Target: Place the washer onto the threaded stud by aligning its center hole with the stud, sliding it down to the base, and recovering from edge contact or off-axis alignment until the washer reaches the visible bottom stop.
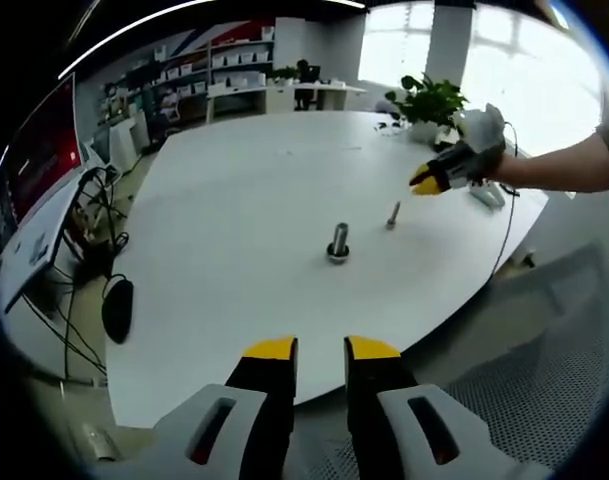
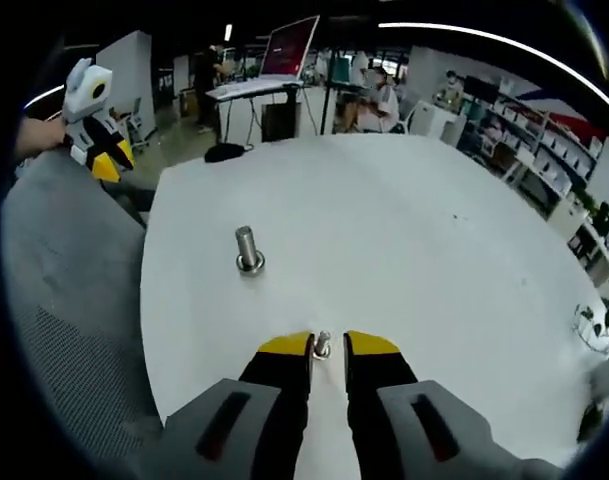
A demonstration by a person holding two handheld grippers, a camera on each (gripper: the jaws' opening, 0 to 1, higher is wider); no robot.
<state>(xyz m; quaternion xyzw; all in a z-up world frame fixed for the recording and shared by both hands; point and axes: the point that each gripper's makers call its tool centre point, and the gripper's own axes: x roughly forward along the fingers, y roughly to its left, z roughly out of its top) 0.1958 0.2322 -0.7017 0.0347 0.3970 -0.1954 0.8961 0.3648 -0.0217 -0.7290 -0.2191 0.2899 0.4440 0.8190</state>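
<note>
A short metal stud (image 1: 338, 240) stands upright on the white table (image 1: 234, 200), with a dark ring, seemingly the washer (image 1: 337, 256), around its foot. In the right gripper view the same stud (image 2: 247, 245) and ring (image 2: 250, 265) stand ahead and to the left. A smaller bolt (image 1: 393, 214) stands close by. It shows in the gap of my right gripper (image 2: 327, 345), just beyond the tips and untouched. My right gripper (image 1: 424, 182) hovers above and behind that bolt. My left gripper (image 1: 321, 348) hangs at the table's near edge, open and holding nothing.
A potted plant (image 1: 429, 100) and a white cable (image 1: 504, 230) are at the table's far side. A grey mesh chair (image 2: 74, 300) stands by the table edge. A computer mouse (image 1: 117, 308) and cables lie on the floor. Desks and shelves stand farther back.
</note>
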